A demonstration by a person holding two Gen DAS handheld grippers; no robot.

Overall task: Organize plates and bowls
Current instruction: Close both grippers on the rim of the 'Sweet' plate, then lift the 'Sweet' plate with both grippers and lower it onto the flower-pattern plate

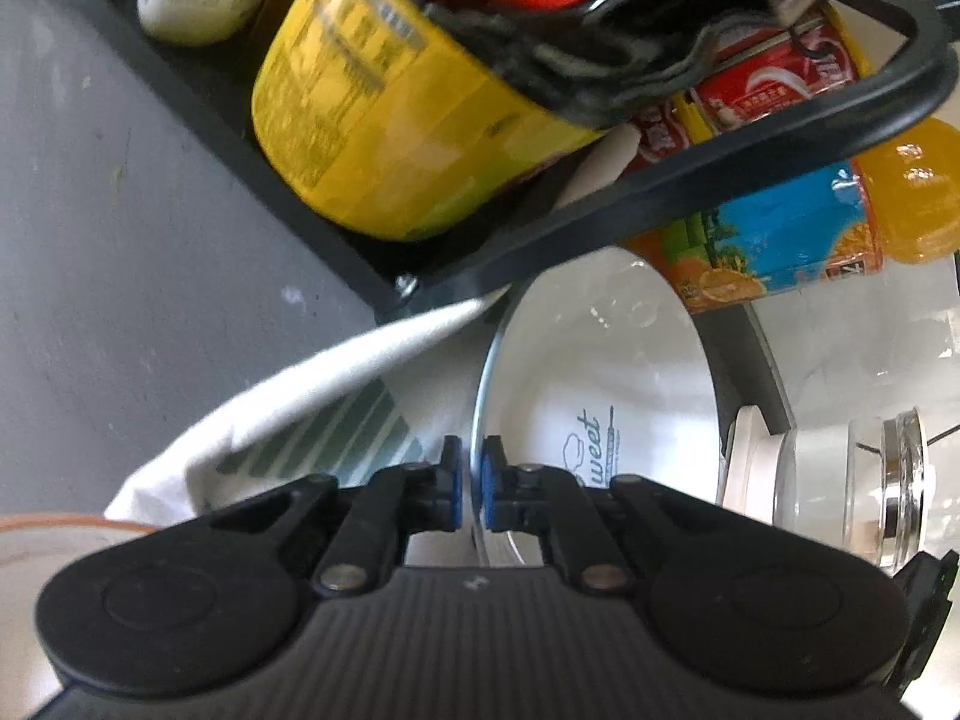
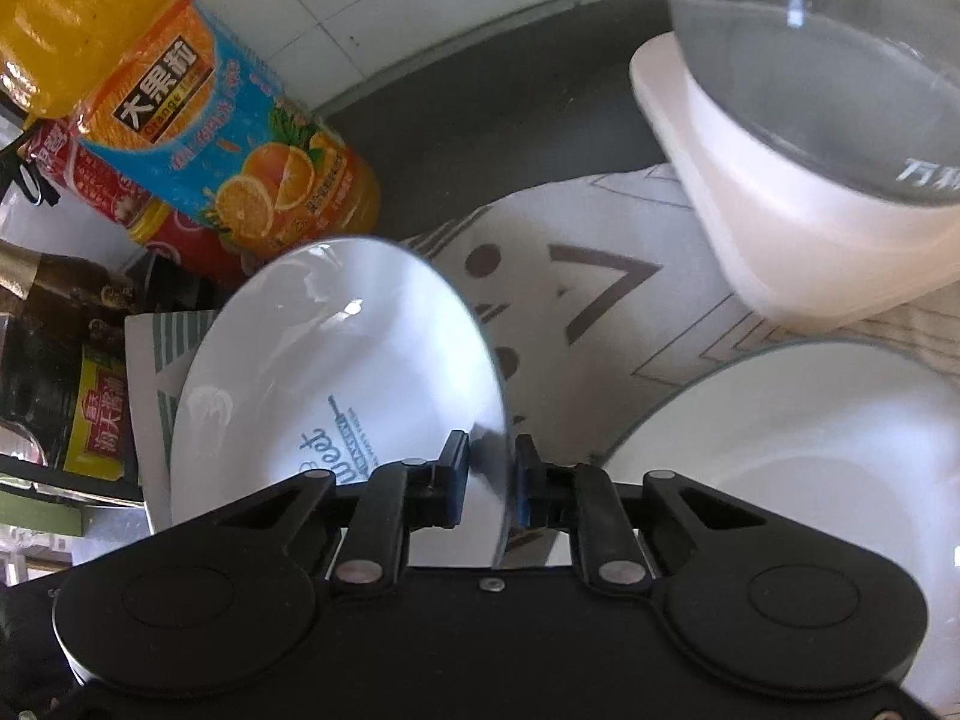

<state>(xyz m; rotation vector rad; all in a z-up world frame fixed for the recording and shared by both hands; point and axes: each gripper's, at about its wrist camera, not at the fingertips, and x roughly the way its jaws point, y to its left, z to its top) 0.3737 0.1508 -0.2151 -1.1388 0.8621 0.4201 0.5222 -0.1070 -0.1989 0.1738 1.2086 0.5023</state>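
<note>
Left wrist view: the left claw (image 1: 471, 483) pinches the rim of the white "Sweet" plate (image 1: 606, 384) at twelve o'clock.

Right wrist view: the right claw (image 2: 491, 480) pinches that plate's rim (image 2: 336, 372); a second plate (image 2: 798, 450) at three o'clock, unstacked — organizing looks barely begun.

The plate (image 2: 336, 372) stands on edge on the cloth (image 2: 600, 300), its rim between the right gripper's (image 2: 491, 486) fingers. A second plate (image 2: 810, 456) lies flat to its right. Behind, the juice bottle (image 2: 198, 120) lies on its side; the jug (image 2: 810, 138) stands at the back right. In the left view, a rack (image 1: 600, 204) of jars sits behind the plate.
</note>
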